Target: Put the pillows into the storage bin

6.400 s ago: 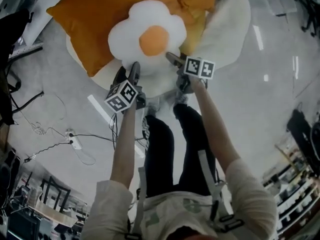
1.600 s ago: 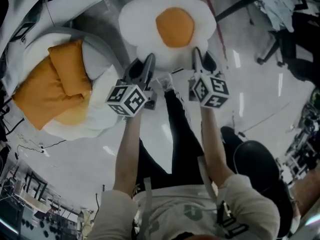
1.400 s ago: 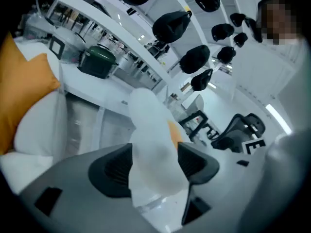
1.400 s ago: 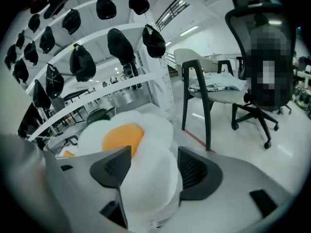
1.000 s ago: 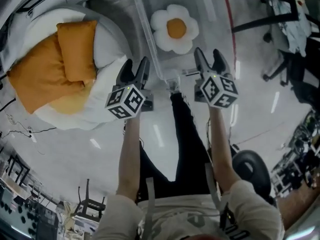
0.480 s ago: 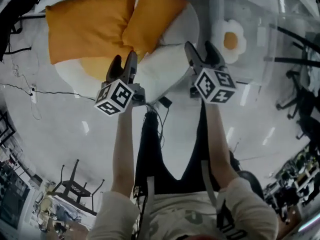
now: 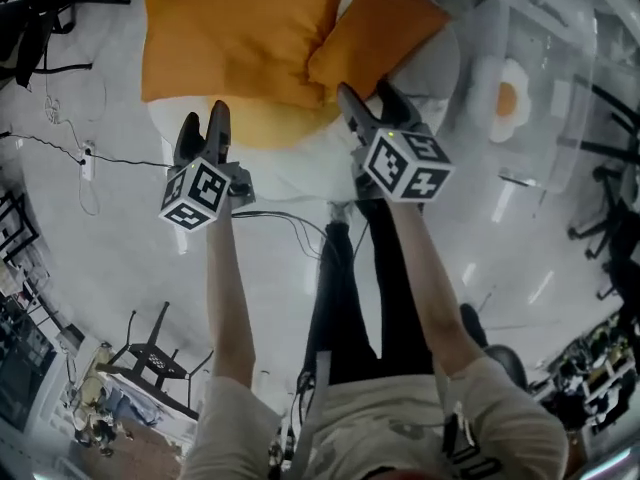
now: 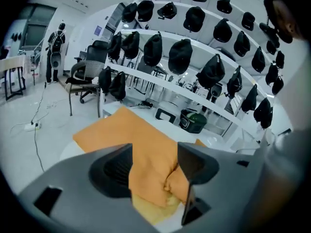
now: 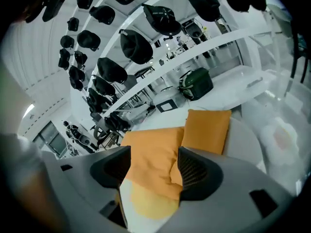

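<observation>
A large orange pillow [image 7: 240, 33] and a smaller orange pillow [image 7: 378, 26] lie on a big white egg-shaped cushion with a yellow yolk [image 7: 262, 123]. A small fried-egg pillow [image 7: 505, 98] lies inside the clear storage bin [image 7: 565, 88] at the right. My left gripper [image 7: 202, 134] is open and empty at the cushion's near edge. My right gripper [image 7: 362, 106] is open and empty just short of the smaller pillow. The left gripper view frames the large orange pillow [image 8: 146, 152] between open jaws. In the right gripper view both pillows [image 9: 153, 157] [image 9: 206, 125] show past open jaws.
A power strip and cables [image 7: 85, 158] trail over the floor at the left. Chairs [image 7: 150, 353] stand behind me. Curved shelves with black caps [image 8: 180, 52] run behind the cushion, and a green bag [image 9: 197, 84] sits on a low ledge. A person [image 8: 56, 42] stands far left.
Both grippers carried the fried-egg pillow to the clear bin and let it go inside. They then swung back left and now stand open at the orange pillows.
</observation>
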`<act>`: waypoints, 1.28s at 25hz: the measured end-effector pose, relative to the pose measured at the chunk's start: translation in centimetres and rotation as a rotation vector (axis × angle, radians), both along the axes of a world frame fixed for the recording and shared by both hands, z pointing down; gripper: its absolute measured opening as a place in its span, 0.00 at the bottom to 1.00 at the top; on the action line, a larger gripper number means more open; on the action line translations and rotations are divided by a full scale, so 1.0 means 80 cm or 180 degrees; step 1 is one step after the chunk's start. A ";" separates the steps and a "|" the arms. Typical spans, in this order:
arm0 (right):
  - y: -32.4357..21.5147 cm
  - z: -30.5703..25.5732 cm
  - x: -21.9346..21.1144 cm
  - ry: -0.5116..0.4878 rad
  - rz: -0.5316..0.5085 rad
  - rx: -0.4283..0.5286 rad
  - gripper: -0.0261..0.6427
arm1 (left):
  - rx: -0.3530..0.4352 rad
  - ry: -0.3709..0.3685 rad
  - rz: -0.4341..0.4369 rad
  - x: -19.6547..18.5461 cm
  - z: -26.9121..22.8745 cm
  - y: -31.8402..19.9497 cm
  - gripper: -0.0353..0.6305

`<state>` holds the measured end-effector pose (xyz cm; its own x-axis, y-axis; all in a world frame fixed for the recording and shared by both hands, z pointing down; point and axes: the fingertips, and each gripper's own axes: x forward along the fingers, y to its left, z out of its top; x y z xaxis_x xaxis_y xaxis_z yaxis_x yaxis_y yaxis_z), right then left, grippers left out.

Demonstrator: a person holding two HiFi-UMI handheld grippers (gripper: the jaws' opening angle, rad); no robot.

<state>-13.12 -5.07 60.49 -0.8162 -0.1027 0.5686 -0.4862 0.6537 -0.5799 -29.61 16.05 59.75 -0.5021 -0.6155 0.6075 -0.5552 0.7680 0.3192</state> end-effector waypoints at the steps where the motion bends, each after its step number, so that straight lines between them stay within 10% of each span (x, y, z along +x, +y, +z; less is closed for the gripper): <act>1: 0.004 0.009 -0.006 0.0019 -0.0001 -0.0062 0.45 | -0.0055 -0.0009 -0.0034 -0.007 0.007 0.009 0.46; 11: 0.031 0.125 -0.105 0.0310 0.0116 -0.0560 0.45 | -0.0746 -0.0243 -0.0140 -0.136 0.105 0.061 0.46; 18: 0.083 0.271 -0.172 0.0942 -0.0134 -0.0246 0.45 | -0.1008 -0.0057 -0.0310 -0.217 0.214 0.099 0.46; 25: 0.072 0.354 -0.201 0.1257 -0.0204 -0.0146 0.43 | -0.1109 -0.0059 0.0252 -0.254 0.281 0.083 0.46; 29: 0.072 0.341 -0.213 0.1228 -0.0223 -0.0045 0.11 | -0.1150 -0.0339 0.0421 -0.251 0.272 0.069 0.14; 32: 0.076 0.302 -0.210 0.1127 -0.0179 0.0100 0.06 | -0.0996 -0.0581 0.0294 -0.245 0.234 0.067 0.07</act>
